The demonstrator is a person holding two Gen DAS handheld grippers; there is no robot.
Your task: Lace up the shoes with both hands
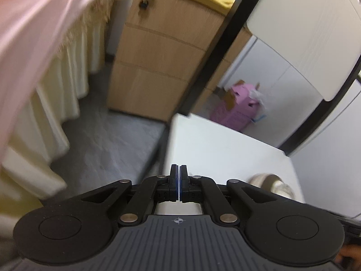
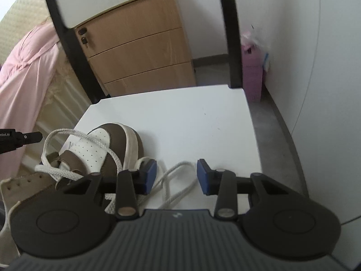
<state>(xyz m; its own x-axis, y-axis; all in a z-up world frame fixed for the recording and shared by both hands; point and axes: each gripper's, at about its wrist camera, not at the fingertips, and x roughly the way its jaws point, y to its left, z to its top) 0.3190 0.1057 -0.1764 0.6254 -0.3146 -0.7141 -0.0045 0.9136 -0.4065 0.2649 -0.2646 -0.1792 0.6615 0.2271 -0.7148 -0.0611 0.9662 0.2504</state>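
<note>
Brown and white, the shoe sits near the left edge of the white table, with lots of bare room to its right. Its white lace loops between the spread fingers of the right gripper, untouched. The left gripper is pressed together, holding nothing, over the table edge.

Left gripper: jaws pressed together, blue pads meeting face to face, nothing visible between them, pitched downward. Right gripper: jaws parted, blue pads facing each other across a clear gap, tilted downward too. Black tip of the left gripper just visible off to the far left of the right one, well apart from it.
</note>
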